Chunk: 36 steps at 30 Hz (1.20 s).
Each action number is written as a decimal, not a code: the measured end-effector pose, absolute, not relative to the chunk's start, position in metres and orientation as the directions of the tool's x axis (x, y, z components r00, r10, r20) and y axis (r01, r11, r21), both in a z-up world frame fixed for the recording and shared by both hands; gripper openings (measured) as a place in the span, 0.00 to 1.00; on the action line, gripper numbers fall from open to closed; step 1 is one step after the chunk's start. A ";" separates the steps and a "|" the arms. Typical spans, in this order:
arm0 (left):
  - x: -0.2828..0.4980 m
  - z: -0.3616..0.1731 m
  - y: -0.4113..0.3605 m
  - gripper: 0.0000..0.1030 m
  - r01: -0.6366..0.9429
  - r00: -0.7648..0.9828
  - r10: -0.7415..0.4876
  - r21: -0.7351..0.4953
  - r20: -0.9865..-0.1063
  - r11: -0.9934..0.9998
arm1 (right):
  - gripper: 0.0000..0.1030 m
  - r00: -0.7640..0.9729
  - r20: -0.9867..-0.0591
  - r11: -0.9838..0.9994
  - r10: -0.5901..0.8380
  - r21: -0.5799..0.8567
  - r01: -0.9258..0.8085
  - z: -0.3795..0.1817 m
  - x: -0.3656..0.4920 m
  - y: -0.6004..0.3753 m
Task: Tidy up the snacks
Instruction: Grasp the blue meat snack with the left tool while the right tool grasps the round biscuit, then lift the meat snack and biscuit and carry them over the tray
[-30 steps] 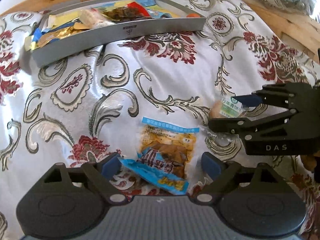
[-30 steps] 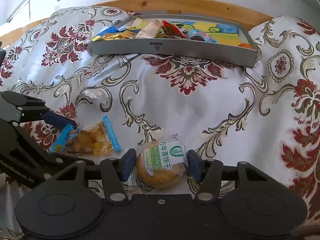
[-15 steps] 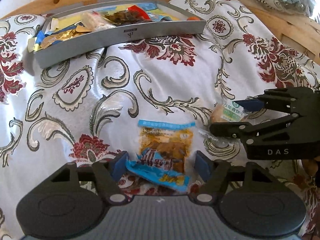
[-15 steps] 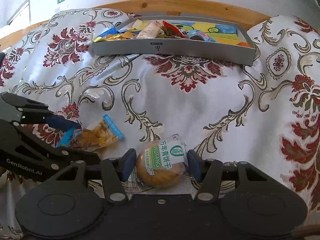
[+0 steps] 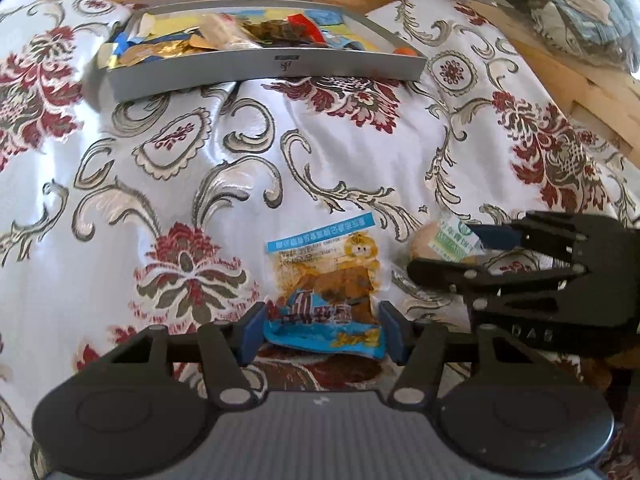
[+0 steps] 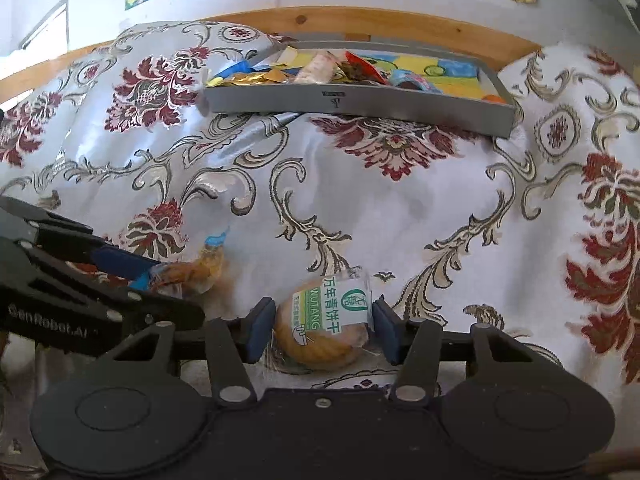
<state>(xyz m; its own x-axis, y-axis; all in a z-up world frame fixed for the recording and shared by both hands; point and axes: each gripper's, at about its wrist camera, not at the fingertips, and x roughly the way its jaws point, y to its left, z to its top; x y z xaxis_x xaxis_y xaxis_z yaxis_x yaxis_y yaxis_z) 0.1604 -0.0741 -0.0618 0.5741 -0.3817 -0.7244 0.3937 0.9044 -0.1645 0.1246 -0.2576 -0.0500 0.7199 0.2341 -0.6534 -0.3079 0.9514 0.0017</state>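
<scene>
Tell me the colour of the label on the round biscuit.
Green and white label, clearest in the right wrist view.

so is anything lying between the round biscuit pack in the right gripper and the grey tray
Nothing visible does. The round biscuit pack sits between the right gripper's fingers, and only bare patterned tablecloth lies up to the grey tray. The left gripper and its snack packet stay off to one side.

surface: floral cloth [image 5: 360,168] over wooden frame [image 6: 400,32] | landmark: grey tray [image 5: 280,65] at far edge | nearer than tray: orange-blue snack packet [image 5: 324,276], round biscuit pack [image 6: 328,326] just beside it
</scene>
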 end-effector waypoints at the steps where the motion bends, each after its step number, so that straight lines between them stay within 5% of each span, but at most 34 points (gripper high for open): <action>1: 0.160 -0.062 -0.073 0.59 0.384 0.576 -0.382 -0.173 -0.723 0.907 | 0.53 0.722 -0.651 0.952 0.232 -0.001 -0.306 -0.050 0.124 -0.257; 19: 0.150 -0.056 -0.063 0.56 0.304 0.636 -0.364 -0.213 -0.681 0.929 | 0.52 0.750 -0.612 0.953 0.249 0.017 -0.303 -0.044 0.117 -0.259; 36: 0.186 -0.009 -0.069 0.56 0.328 0.760 -0.368 -0.174 -0.536 0.929 | 0.52 0.819 -0.507 0.941 0.268 -0.045 -0.335 -0.005 0.146 -0.268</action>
<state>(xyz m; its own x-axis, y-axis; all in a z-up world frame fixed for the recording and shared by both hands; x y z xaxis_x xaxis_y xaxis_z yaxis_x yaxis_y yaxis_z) 0.1862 -0.0691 -0.0089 0.7599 -0.3683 -0.5356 0.3276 0.9287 -0.1739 0.1458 -0.2675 -0.0053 0.8191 0.2677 -0.5074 -0.3354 0.9410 -0.0450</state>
